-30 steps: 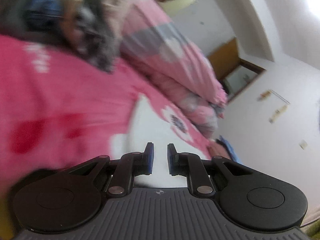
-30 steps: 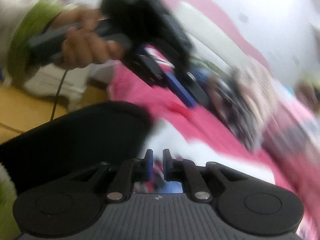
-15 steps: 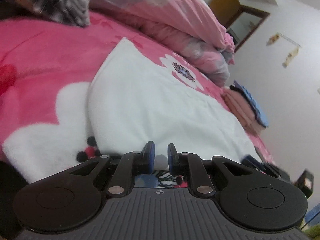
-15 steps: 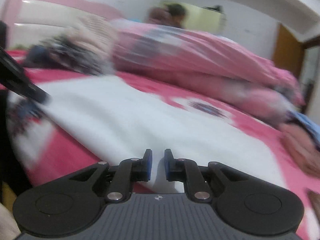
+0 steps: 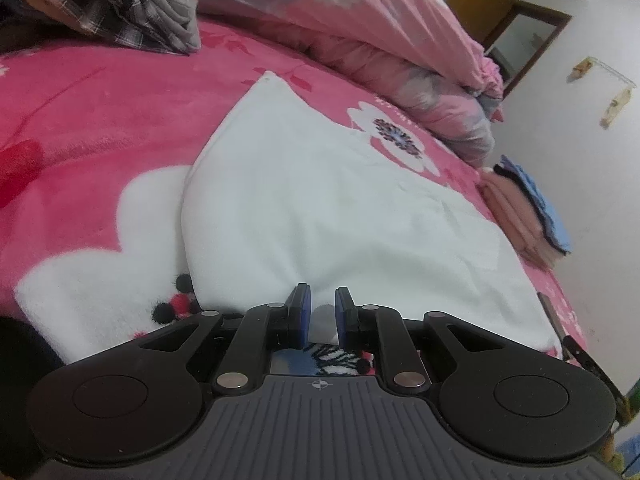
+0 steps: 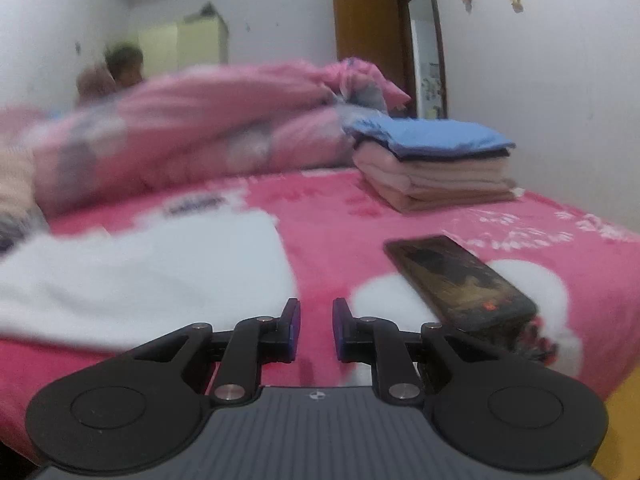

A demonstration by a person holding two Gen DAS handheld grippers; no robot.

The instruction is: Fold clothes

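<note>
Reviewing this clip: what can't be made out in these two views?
- White garment: its type; near edge hidden behind the left hand-held gripper in the left view, blurred in the right view.
- Phone: its screen, too dark.
- Clothes pile: cut off by the left view's top edge.
- Person: blurred, behind the quilt.

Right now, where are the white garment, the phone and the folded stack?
white garment (image 5: 328, 208): left wrist view, middle of its cloth.
phone (image 6: 460, 280): right wrist view, centre of its screen.
folded stack (image 6: 436, 164): right wrist view, its front side.
</note>
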